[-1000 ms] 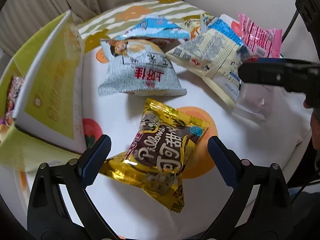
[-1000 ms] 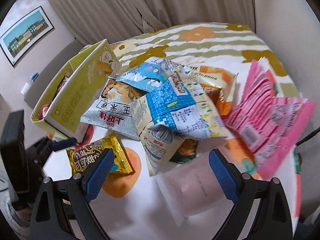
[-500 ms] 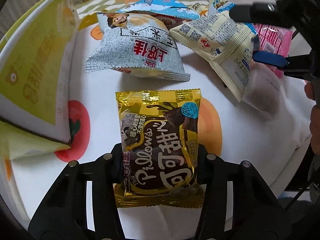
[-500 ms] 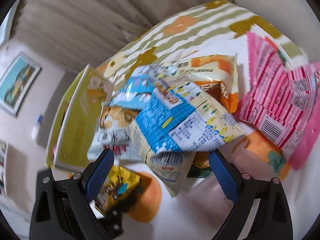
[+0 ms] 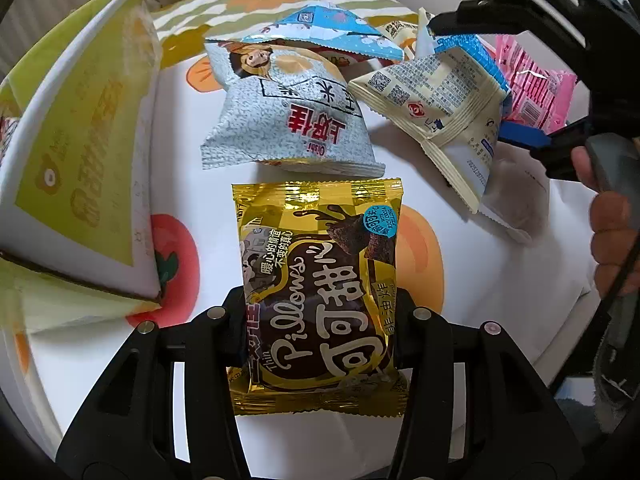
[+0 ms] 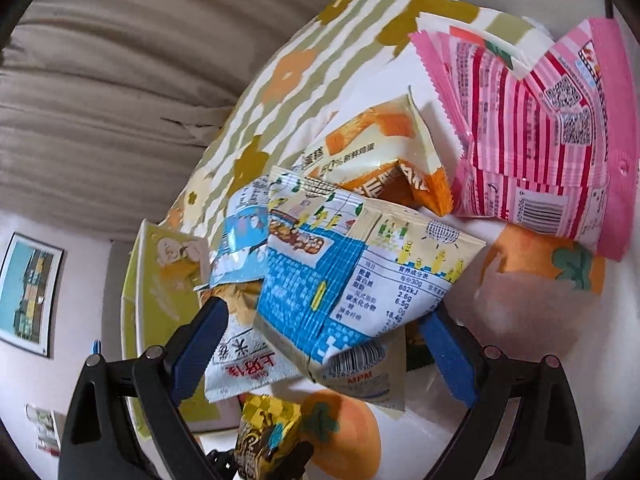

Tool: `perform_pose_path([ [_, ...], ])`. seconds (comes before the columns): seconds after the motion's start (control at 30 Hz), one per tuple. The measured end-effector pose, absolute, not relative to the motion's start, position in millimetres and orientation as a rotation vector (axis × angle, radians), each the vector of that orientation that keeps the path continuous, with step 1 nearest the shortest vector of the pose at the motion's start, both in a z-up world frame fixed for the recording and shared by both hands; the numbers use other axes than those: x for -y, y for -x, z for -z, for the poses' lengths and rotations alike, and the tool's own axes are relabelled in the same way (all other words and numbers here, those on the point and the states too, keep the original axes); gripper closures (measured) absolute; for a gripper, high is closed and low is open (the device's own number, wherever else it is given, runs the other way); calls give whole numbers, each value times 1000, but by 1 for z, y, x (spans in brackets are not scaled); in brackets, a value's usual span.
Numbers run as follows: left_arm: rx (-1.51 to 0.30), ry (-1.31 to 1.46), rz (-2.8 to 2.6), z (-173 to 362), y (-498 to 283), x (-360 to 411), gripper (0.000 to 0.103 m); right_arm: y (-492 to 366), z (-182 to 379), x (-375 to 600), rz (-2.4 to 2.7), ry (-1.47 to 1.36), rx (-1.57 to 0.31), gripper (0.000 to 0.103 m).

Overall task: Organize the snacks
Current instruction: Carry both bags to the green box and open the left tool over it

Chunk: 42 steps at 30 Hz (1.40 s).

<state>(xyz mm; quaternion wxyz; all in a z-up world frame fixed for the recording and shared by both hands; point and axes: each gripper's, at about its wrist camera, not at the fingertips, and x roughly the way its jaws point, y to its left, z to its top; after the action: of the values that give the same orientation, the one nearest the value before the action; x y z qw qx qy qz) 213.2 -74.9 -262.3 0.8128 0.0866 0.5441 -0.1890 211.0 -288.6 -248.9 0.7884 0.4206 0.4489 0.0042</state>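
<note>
Snacks: several crinkly foil and plastic bags lie on a tabletop [image 5: 120,360] covered with a white cloth printed with orange fruit.
Left tool [image 5: 320,336]: clenched on the gold foil packet with dark brown chocolate print [image 5: 318,292], gripping its lower half from both sides; its jaws have just been closing onto it.
Gold packet position: near edge of the cloth, in front of the grey-white speckled bag with red characters [image 5: 292,124].
Right tool [image 6: 320,340]: released, jaws spread wide on either side of the cream and blue printed pouch [image 6: 344,284]; whether the pads touch it I cannot tell.
Cream and blue pouch position: tilted, propped against the pile, just right of the grey-white bag.
Other bags: a pink striped plastic bag [image 6: 540,140] at the far right, an orange and white bag [image 6: 384,160] behind the pouch, a light blue bag [image 5: 324,28] at the back.
Box: a yellow-green cardboard carton with an open flap [image 5: 76,152] stands at the left, beside the snacks.
Person: a hand [image 5: 608,240] holds the right tool's handle.
</note>
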Motion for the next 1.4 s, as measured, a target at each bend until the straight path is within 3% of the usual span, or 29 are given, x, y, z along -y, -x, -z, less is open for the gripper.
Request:
perform_pose_path([
  [0.03, -1162, -185, 406, 261, -213, 74, 59, -212, 250, 288, 5, -913, -967, 11],
  [0.1, -1161, -183, 413, 259, -213, 71, 59, -213, 253, 287, 25, -922, -972, 30],
  [0.2, -1146, -179, 412, 252, -210, 68, 59, -211, 256, 286, 22, -961, -959, 42],
  [0.3, -1138, -158, 416, 245, -209, 66, 59, -208, 253, 285, 17, -958, -948, 48],
  [0.57, -1093, -118, 435, 207, -195, 62, 59, -189, 216, 280, -4, -868, -909, 51],
  [0.9, -954, -40, 414, 128, -196, 29, 59, -180, 132, 248, -110, -646, -840, 60],
  [1.4, -851, -28, 245, 62, -289, -106, 59, -241, 64, 138, -312, -533, -754, 61],
])
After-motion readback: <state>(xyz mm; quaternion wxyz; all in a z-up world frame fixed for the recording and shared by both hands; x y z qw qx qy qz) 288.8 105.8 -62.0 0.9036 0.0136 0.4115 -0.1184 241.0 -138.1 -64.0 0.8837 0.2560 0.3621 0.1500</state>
